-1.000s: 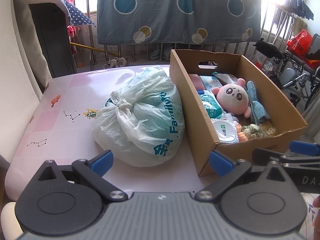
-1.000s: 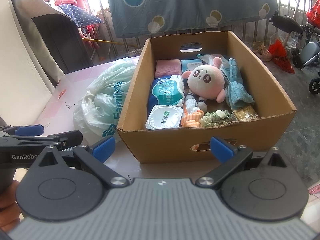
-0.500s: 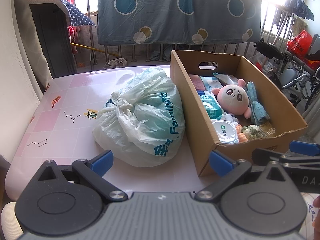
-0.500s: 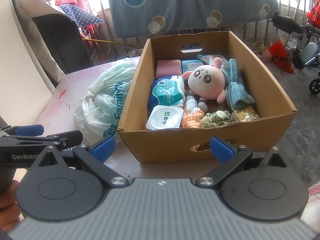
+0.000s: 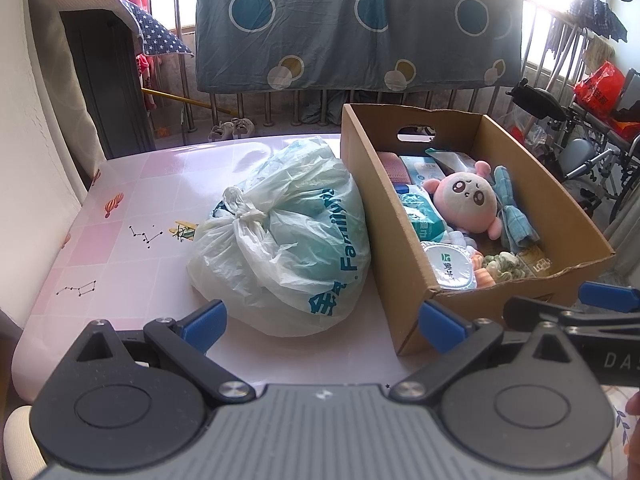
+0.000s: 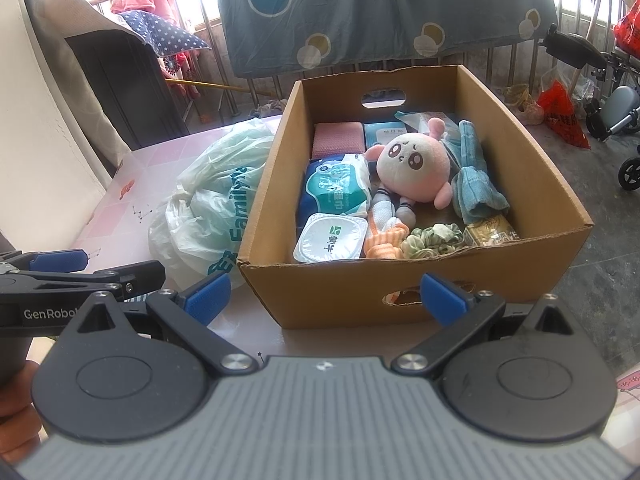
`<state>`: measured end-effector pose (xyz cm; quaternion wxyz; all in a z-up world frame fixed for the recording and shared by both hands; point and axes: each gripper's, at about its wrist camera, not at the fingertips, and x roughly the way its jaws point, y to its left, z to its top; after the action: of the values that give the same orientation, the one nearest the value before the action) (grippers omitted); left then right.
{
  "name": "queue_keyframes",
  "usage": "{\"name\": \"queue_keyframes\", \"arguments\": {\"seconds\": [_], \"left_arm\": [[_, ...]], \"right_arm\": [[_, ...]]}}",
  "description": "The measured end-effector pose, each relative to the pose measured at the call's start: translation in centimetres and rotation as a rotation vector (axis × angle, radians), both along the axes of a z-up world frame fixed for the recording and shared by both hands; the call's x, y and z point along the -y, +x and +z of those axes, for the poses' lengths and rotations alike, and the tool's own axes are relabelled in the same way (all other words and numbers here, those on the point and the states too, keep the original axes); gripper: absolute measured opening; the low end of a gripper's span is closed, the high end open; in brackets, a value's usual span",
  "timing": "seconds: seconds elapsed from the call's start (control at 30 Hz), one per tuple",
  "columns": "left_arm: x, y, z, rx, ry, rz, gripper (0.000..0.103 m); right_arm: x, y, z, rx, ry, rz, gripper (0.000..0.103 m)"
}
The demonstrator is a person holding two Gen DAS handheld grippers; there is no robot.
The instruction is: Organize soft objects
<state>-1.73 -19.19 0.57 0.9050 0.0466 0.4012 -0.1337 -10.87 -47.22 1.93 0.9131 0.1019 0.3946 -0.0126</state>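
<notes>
Both grippers held back, jaws apart, nothing gripped; next pick is judged still to be chosen.

Left gripper and right gripper are poised before cardboard box; pink plush lies inside, tied plastic bag touches its left wall. Plush should be pinched at the body. Nothing is seen moved since earlier frames.

Pink plush lying in cardboard box w/ scrunchie.
</notes>
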Motion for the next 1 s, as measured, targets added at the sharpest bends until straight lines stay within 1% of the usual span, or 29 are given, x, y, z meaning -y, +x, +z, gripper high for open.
{"name": "queue_keyframes", "arguments": {"seconds": [1.0], "left_arm": [[0.0,-0.03,0.26,0.001,-0.001,0.004,0.102]], "right_arm": [[-0.15,-0.11,-0.07,0.001,0.001,-0.001,0.102]]}}
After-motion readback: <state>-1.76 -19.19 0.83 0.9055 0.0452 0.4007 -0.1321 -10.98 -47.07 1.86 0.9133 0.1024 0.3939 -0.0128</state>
